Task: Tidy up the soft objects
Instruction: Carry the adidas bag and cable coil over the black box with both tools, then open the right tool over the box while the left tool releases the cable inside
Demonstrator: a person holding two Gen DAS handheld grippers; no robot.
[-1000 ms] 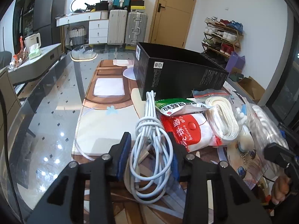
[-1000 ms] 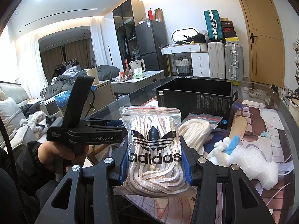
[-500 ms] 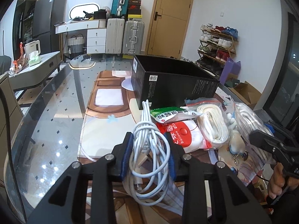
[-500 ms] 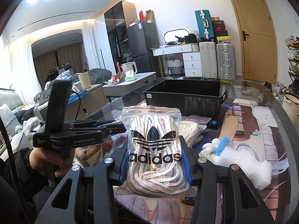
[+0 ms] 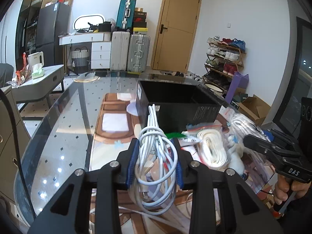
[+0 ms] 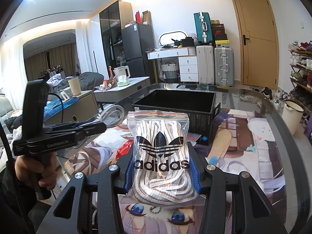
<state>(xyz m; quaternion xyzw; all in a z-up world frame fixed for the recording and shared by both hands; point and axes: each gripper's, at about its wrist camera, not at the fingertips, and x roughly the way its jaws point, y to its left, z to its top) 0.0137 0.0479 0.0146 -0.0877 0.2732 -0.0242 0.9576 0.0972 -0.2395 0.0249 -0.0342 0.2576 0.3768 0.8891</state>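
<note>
My left gripper (image 5: 156, 163) is shut on a bundle of white cables (image 5: 156, 156) and holds it above the table, short of the open black box (image 5: 175, 101). My right gripper (image 6: 161, 169) is shut on a clear Adidas bag of striped laces (image 6: 159, 152), lifted above the mat, with the black box (image 6: 175, 101) behind it. The left gripper shows at the left of the right wrist view (image 6: 93, 126), and the right gripper at the right of the left wrist view (image 5: 253, 138).
A bag of white cord (image 5: 210, 148), a green packet (image 5: 173, 135) and a red packet (image 6: 124, 148) lie on the printed mat (image 6: 243, 148) in front of the box. The glass table (image 5: 68, 120) extends left. Suitcases (image 5: 128, 50) stand behind.
My left gripper has closed on the cable bundle and lifted it off the mat. Both grippers have risen, and the right one still holds the lace bag.
</note>
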